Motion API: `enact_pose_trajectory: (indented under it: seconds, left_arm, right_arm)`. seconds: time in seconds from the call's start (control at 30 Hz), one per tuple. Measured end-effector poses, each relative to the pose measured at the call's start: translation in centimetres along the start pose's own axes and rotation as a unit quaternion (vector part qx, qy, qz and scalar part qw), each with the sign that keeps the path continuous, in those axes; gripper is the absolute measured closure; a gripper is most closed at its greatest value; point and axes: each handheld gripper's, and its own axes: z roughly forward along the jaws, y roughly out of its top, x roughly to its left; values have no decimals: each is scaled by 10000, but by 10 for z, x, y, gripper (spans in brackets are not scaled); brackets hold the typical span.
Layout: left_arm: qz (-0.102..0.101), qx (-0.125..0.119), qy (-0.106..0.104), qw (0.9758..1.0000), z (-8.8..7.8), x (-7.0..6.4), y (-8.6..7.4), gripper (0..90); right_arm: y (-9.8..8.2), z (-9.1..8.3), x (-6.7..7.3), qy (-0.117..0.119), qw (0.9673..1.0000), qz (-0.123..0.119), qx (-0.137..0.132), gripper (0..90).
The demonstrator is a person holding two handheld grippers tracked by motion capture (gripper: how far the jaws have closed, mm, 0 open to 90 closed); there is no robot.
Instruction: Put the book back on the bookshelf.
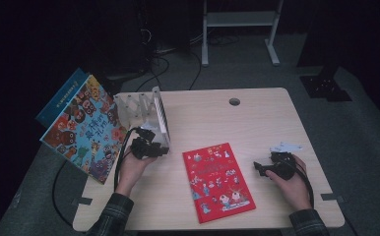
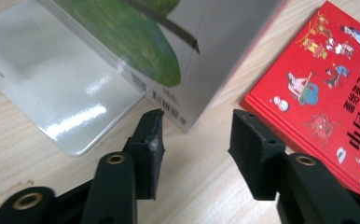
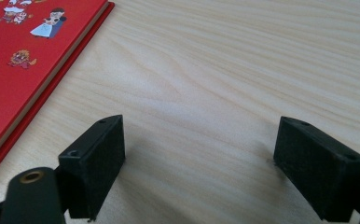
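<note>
White-backed book (image 2: 215, 51) stands in the clear rack (image 1: 146, 115) at the table's (image 1: 257, 118) 9 o'clock edge. Its lower corner hangs just ahead of the left gripper (image 2: 197, 140), whose jaws are partly apart and pinch nothing. Red book (image 1: 217, 181) lies flat at 6 o'clock of table centre. Right gripper (image 3: 199, 154) at 4 o'clock: jaws wide, empty, over bare wood. Two picture books (image 1: 82, 129) lean at 9 o'clock, off the table edge.

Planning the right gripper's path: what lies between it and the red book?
Bare table; in the high view nothing lies between the right gripper and the red book.
</note>
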Motion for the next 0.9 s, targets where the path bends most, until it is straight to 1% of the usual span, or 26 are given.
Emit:
enact_pose_trajectory:
  seconds: [0.07,0.2,0.3,0.37,0.4,0.43,0.47,0.53,0.57,0.63,0.73,0.77,0.87,0.9]
  left_arm:
    - [40,24,15,10000,-3,1,-4,494]
    - [108,83,-59,9999,-9,0,-13,426]
    - [192,111,-205,9995,-13,-2,-20,371]
    - [266,176,-250,9992,-14,-5,-25,332]
    - [310,233,-357,9986,-14,-8,-30,303]
    - [310,233,-357,9986,-14,-8,-30,274]
    - [348,262,-430,9981,-13,-9,-33,274]
    - [400,344,-510,9973,-12,-14,-38,243]
    - [473,381,-534,9967,-11,-16,-40,219]
    - [561,399,-535,9962,-11,-21,-43,194]
    - [795,406,-568,9944,-10,-32,-48,160]
    - [840,424,-572,9939,-9,-35,-49,145]
    - [967,539,-637,9918,-4,-45,-53,106]
    - [1030,598,-652,9907,-3,-47,-54,98]
  right_arm:
    - [0,0,0,2,10000,-3,1,153]
    - [0,0,0,3,10000,-5,1,153]
    - [0,0,0,4,10000,-4,2,153]
    - [0,0,0,5,10000,-6,1,153]
    - [0,0,0,3,10000,-6,1,153]
    - [0,0,0,3,10000,-6,1,153]
    - [0,0,0,3,10000,-2,2,153]
    - [0,0,0,3,10000,-3,3,153]
    - [0,0,0,3,10000,-5,2,153]
    - [0,0,0,2,10000,-5,2,152]
    - [0,0,0,1,10000,-15,-4,152]
    - [0,0,0,1,10000,-17,-5,152]
    - [0,0,0,2,10000,-19,-6,152]
    - [0,0,0,3,10000,-21,-5,148]
